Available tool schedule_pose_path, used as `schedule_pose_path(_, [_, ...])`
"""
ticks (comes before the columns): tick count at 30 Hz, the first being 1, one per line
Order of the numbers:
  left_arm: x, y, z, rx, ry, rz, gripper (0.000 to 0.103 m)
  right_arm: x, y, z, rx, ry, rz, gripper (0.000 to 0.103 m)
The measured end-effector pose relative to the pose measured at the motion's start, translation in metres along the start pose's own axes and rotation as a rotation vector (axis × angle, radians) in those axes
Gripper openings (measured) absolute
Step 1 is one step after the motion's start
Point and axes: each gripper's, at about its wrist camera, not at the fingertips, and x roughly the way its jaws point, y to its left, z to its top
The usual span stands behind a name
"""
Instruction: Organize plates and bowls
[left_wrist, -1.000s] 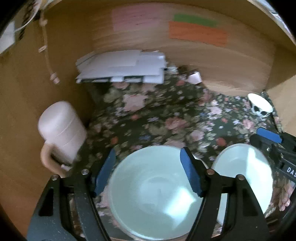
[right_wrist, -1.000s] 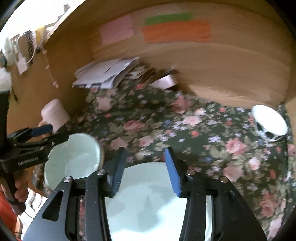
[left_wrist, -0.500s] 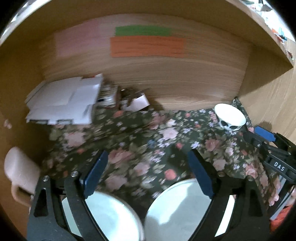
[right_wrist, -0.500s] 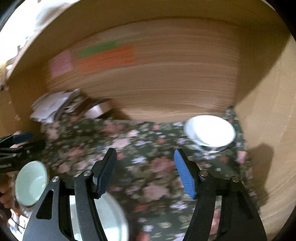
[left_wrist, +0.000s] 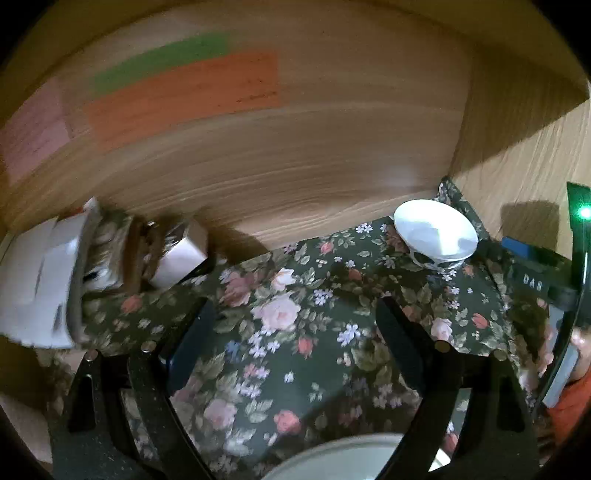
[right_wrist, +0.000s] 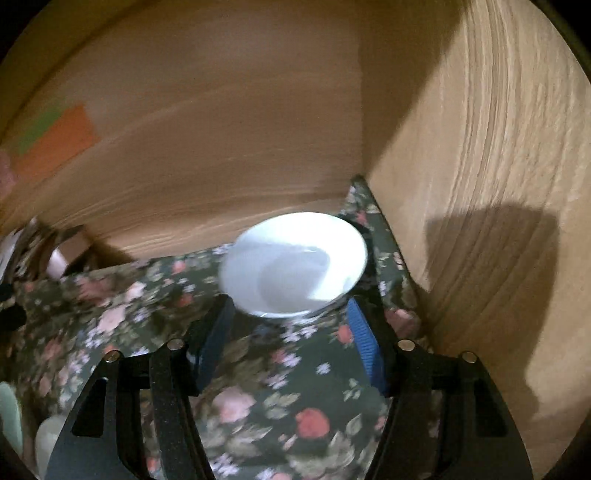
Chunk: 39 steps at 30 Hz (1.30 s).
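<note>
A small white bowl (right_wrist: 295, 264) with a dark pattern outside sits on the floral cloth in the back right corner; it also shows in the left wrist view (left_wrist: 436, 234). My right gripper (right_wrist: 291, 339) is open and empty, its fingertips just short of the bowl's near rim, one on each side. In the left wrist view the right gripper (left_wrist: 532, 266) reaches in beside the bowl. My left gripper (left_wrist: 295, 339) is open and empty over the cloth. The rim of a pale green plate (left_wrist: 340, 458) shows at the bottom edge below it.
Wooden walls close the back (left_wrist: 295, 155) and the right side (right_wrist: 480, 184). A stack of white papers (left_wrist: 40, 277) and a small box (left_wrist: 177, 258) lie at the back left. Pale green dishes (right_wrist: 22, 432) show at the right wrist view's lower left edge.
Both grippers have swung right and forward. The right gripper has closed in on the white bowl. The green bowl and plate have dropped toward the frame edges.
</note>
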Motion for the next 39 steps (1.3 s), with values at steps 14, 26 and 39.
schedule_pose_path(14, [0.068, -0.005, 0.024, -0.021, 0.072, 0.012, 0.089, 0.057, -0.019, 0.011, -0.003, 0.087, -0.088, 0.035])
schedule_pose_path(26, [0.082, -0.011, 0.020, -0.007, 0.087, -0.003, 0.089, 0.083, -0.030, 0.011, 0.023, 0.156, -0.021, 0.024])
schedule_pose_path(39, [0.098, -0.008, 0.011, -0.035, 0.160, -0.034, 0.089, 0.047, 0.019, -0.017, -0.152, 0.207, 0.138, 0.019])
